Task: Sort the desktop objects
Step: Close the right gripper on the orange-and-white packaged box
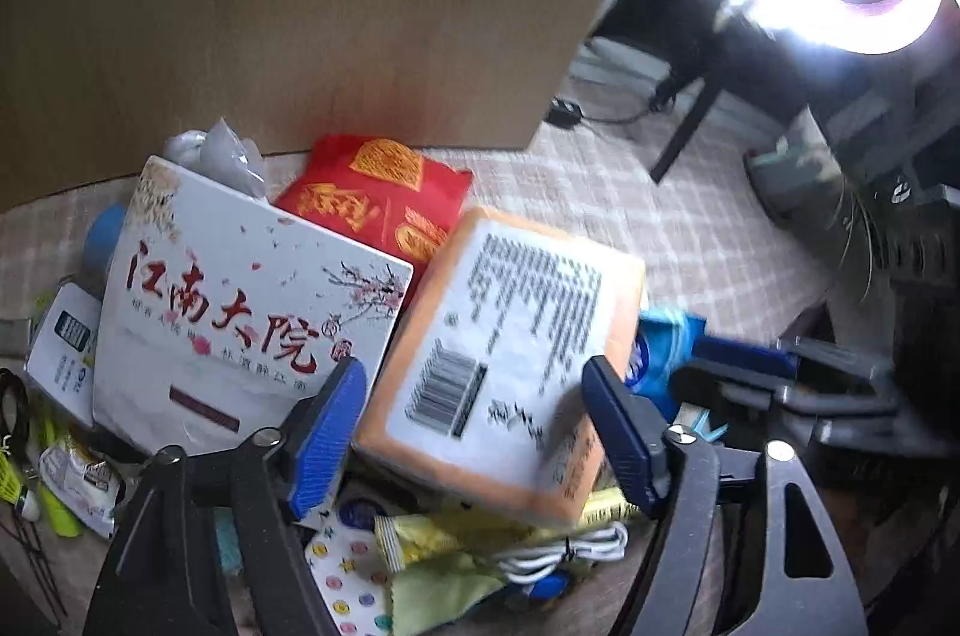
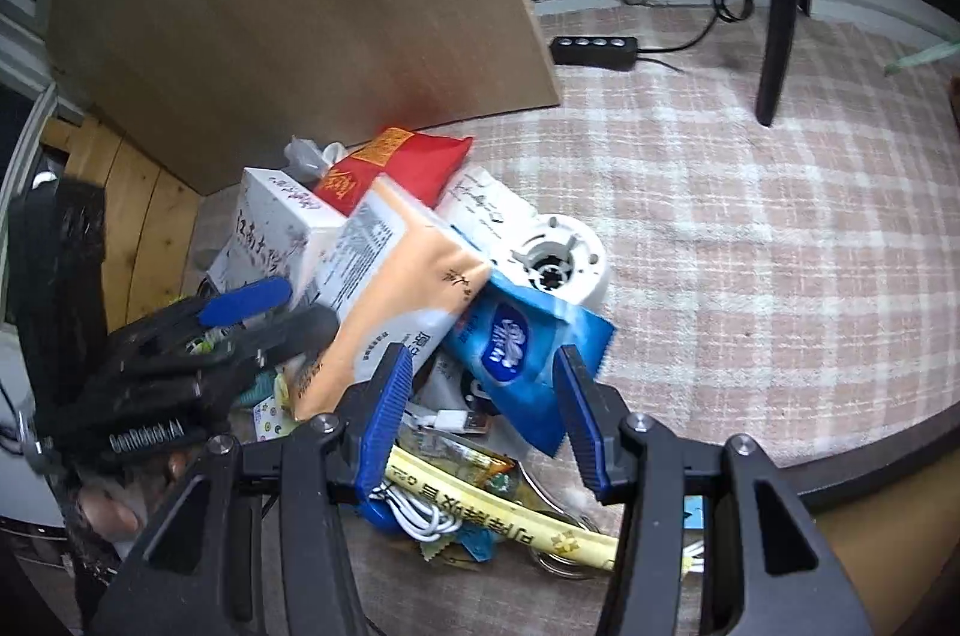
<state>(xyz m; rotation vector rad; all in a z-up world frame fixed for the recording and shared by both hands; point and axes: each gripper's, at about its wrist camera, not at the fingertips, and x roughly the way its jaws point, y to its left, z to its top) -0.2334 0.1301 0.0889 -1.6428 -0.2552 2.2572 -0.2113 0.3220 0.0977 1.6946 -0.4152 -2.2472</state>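
A heap of desktop objects lies on the checked cloth of the worktop [image 2: 750, 240], against an upright wooden board [image 1: 300, 6]. The left gripper [image 1: 474, 432] has its fingers spread apart around the orange tissue pack [image 1: 510, 354], whose white label carries a barcode; whether the pads touch it is unclear. At left lies a white box [image 1: 240, 306] lettered "江南大院" in red, with a red packet [image 1: 378, 198] behind. The right gripper [image 2: 486, 414] hangs released over a blue wipes pouch [image 2: 528, 348].
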